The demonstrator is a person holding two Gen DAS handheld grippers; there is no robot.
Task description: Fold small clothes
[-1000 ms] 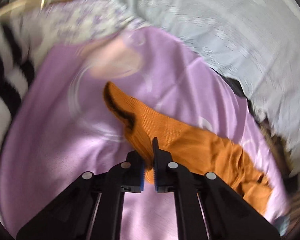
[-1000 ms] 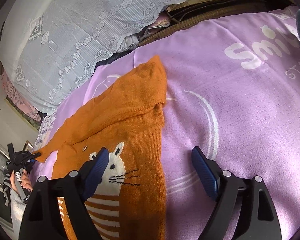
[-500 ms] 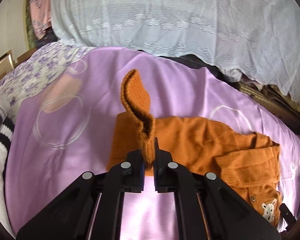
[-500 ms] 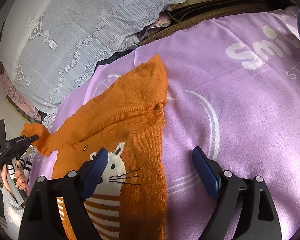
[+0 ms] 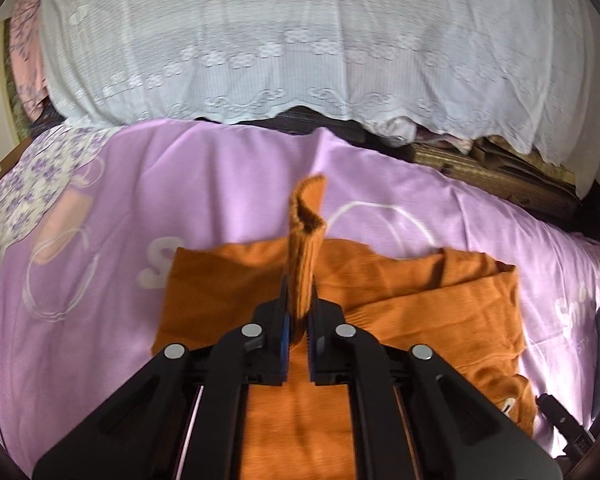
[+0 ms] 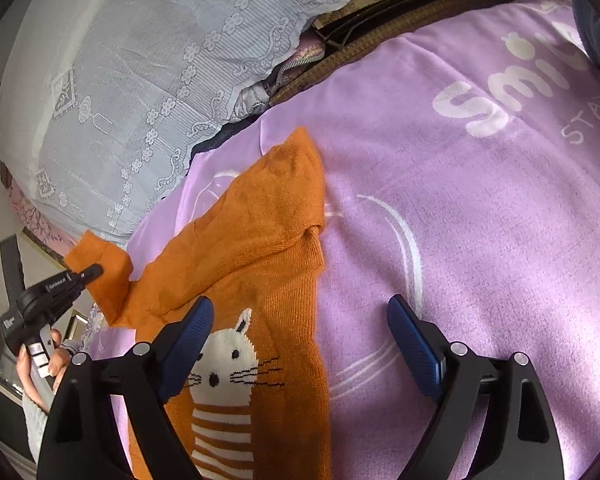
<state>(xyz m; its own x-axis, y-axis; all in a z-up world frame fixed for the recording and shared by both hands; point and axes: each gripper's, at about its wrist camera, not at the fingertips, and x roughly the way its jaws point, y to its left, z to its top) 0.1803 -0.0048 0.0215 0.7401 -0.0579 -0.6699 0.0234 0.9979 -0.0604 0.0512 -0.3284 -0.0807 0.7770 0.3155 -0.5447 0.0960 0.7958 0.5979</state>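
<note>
Jaws first: our left gripper is pinched tight on the cuff end of a sleeve of the orange sweater, and the sleeve stands up out of the pads and curls over at its tip. From our right wrist view we see the same grip from the side: the left gripper holds the sleeve lifted clear of the bedding, with a hand on its handle. Our right gripper stands wide apart with nothing between its pads; its left finger hovers over the sweater's front near the white cat knitted there, and its right finger is over bare cloth. We see the sweater lying spread on a purple blanket printed with white letters and curves, its other sleeve already folded across the body. Beyond the blanket's far edge lies a white lace cover over a heap.
</note>
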